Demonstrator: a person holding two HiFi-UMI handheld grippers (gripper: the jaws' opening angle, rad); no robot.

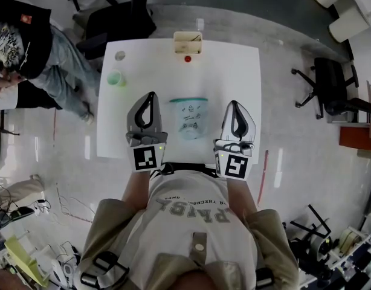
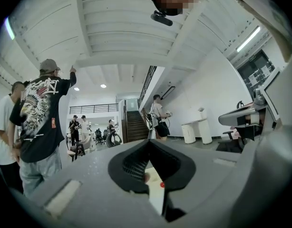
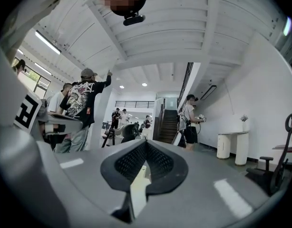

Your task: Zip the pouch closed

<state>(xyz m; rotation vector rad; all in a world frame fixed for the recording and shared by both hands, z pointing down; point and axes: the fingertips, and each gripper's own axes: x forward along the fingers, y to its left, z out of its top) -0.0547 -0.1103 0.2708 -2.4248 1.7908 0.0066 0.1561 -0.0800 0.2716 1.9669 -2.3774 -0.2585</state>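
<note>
A small open wooden box (image 1: 188, 42) stands at the far edge of the white square table (image 1: 240, 71). A small red round piece (image 1: 187, 58) lies just before it, and a pale green cup (image 1: 115, 77) stands near the table's left edge.

Clear pouch (image 1: 190, 117), teal zip, flat mid-table

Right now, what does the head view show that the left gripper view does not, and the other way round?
Only the head view: the clear pouch lying on the white table between the two grippers, a green cup, and the right gripper.
Only the left gripper view: the staircase and the ceiling of the room.
Both: the left gripper, its jaws together with nothing between them, the small red thing near the table's far edge, and a bystander in a black printed shirt.
</note>
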